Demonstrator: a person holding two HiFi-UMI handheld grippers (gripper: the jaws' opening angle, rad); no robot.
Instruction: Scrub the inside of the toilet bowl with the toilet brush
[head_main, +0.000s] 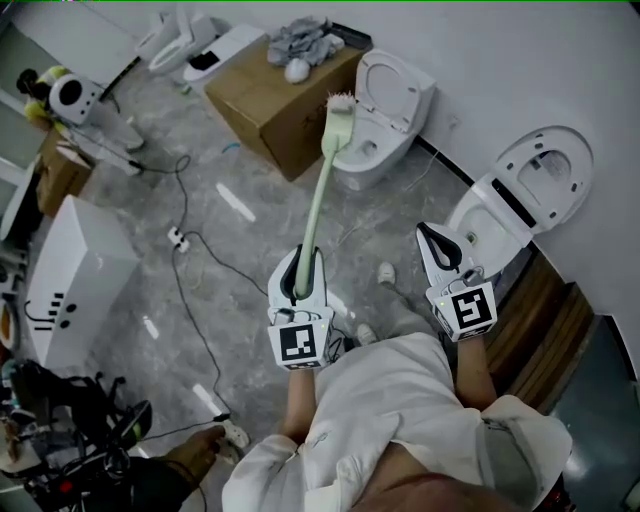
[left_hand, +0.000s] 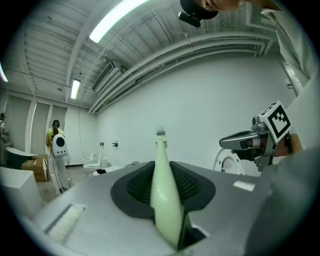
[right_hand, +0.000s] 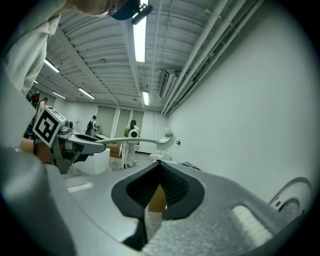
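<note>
While left gripper (head_main: 299, 266) clamps toilet brush (head_main: 319, 188) pointing bristles-first away, right gripper (head_main: 438, 242) sits closed.

No legible text, brand or number. Left tool cube (head_main: 297, 343), right tool cube (head_main: 468, 309): square marker patterns only. Dark marks on white box (head_main: 85, 265) unreadable.

The grey floor (head_main: 200, 140) holds a brown box (head_main: 265, 100) at 12 o'clock, a toilet (head_main: 385, 120) at 1, a white box (head_main: 75, 275) at 9, and a power strip (head_main: 178, 238) between.
</note>
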